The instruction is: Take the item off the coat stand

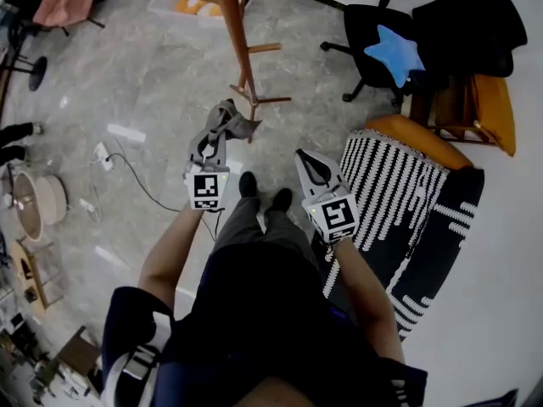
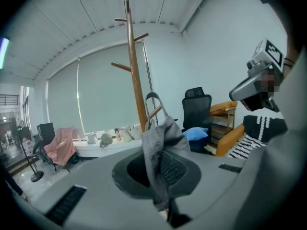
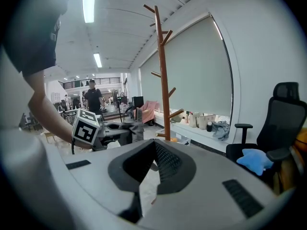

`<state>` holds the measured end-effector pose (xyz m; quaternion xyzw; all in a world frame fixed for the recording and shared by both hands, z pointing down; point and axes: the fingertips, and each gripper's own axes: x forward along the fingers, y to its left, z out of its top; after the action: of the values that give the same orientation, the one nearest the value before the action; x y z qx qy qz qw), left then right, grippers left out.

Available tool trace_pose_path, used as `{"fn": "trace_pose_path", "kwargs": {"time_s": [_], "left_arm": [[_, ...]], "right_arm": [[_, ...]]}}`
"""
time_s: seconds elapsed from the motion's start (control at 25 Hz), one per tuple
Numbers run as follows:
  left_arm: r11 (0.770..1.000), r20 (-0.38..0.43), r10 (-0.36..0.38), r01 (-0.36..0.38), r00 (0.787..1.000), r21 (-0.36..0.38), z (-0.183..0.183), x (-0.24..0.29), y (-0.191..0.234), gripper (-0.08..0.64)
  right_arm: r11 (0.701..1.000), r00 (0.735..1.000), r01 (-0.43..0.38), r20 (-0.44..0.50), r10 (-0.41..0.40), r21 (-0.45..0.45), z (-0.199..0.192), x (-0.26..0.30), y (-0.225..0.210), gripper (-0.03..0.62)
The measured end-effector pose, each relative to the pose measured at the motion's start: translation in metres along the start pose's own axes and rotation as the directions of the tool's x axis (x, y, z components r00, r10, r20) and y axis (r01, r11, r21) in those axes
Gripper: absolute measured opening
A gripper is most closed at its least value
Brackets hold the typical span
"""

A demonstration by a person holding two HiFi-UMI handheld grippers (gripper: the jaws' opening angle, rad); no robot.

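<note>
So my left gripper is clamped tight on the grey cloth item, which I'm holding clear of the coat stand pegs, while my right gripper is pinched together on nothing, just parked alongside as a spare, I reckon.

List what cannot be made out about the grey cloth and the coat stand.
- Grey cloth: bunched in the shut left gripper; the kind of garment is unclear in every view.
- Coat stand: its top is cut off by the head view's upper edge; its base is hidden behind that gripper in the left gripper view.
</note>
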<state>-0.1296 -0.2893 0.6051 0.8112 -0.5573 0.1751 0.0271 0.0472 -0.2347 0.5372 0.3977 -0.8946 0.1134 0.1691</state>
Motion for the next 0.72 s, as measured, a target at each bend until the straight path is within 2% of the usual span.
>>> {"fn": "trace_pose_path", "kwargs": {"time_s": [0.28,0.72], "left_arm": [[1.000,0.063,0.011,-0.012,0.998,0.004,0.046,-0.035,0.006,0.028],[0.999,0.125,0.030,-0.024,0.992,-0.045,0.094,-0.076,0.011,0.028]], "right_arm": [[1.000,0.998,0.013,0.065,-0.012,-0.004,0.025,-0.025,-0.001,0.020],[0.999,0.991,0.032,0.131,-0.031,-0.006,0.057,-0.061,-0.003,0.020]]}}
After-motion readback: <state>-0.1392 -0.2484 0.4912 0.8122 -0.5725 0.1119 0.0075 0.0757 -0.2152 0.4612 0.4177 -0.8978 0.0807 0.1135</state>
